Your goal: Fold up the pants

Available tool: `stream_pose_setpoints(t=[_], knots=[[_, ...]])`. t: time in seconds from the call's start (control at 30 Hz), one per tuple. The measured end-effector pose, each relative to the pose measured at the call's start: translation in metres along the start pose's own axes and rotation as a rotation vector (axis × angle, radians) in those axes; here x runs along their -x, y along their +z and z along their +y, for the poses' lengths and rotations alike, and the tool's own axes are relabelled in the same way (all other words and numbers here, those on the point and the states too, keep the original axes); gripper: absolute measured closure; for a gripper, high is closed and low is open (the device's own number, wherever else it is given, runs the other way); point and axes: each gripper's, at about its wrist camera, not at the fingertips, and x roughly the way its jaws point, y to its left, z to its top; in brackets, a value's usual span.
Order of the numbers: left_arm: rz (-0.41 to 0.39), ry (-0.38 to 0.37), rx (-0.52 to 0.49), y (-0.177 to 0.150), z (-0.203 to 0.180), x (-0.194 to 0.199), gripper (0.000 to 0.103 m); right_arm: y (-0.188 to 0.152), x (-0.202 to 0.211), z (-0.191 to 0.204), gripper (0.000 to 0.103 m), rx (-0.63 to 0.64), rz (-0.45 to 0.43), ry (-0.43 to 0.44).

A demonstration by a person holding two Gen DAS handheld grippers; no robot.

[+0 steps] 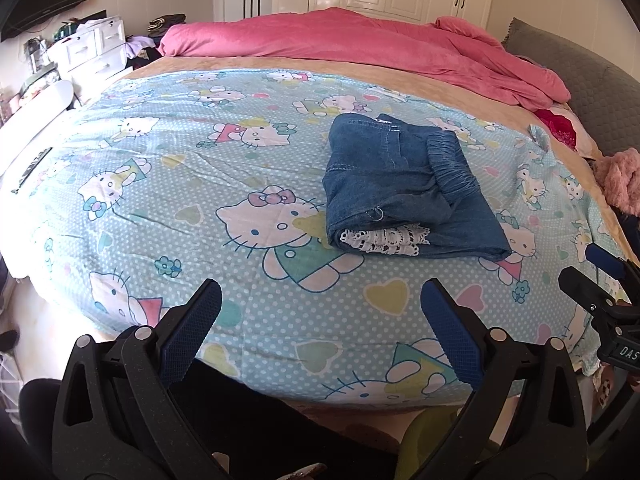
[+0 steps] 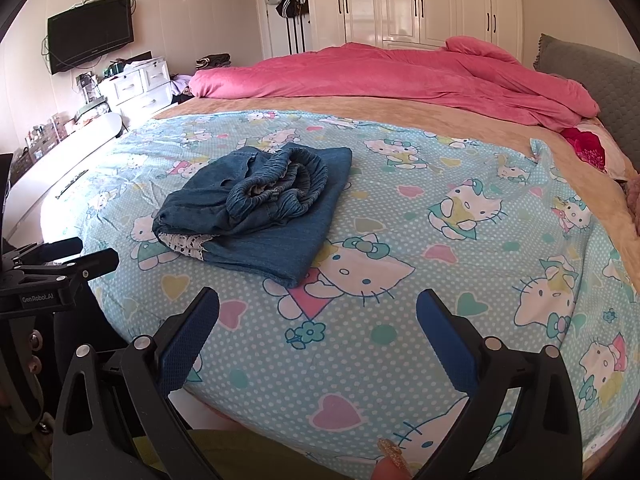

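Blue denim pants (image 1: 400,188) with white lace trim lie folded into a compact bundle on the light blue cartoon-cat sheet (image 1: 200,168). They also show in the right wrist view (image 2: 260,208), elastic waistband on top. My left gripper (image 1: 322,300) is open and empty, held back above the bed's near edge. My right gripper (image 2: 318,308) is open and empty, also near the front edge; it appears in the left wrist view (image 1: 600,276) at the right. The left gripper shows in the right wrist view (image 2: 88,256) at the left.
A pink duvet (image 2: 400,76) is bunched along the far side of the bed. A grey headboard cushion (image 2: 600,80) is at the right. White drawers (image 2: 136,84), a wall TV (image 2: 90,34) and wardrobes (image 2: 420,0) stand beyond.
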Motion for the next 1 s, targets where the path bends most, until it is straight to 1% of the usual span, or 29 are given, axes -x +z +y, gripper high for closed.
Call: stream_pose_setpoints(t=[0.57,1.0], knots=[[0.002,0.011,-0.004,-0.0009,-0.0005,-0.0006,0.009,-0.0012,-0.0009,-0.0023,0.004,-0.004,0.002,-0.006],[0.01,0.011,-0.005,-0.0005,0.0003,-0.001,0.009,-0.0004,0.0002,-0.007,0.004,-0.015,0.004,-0.043]])
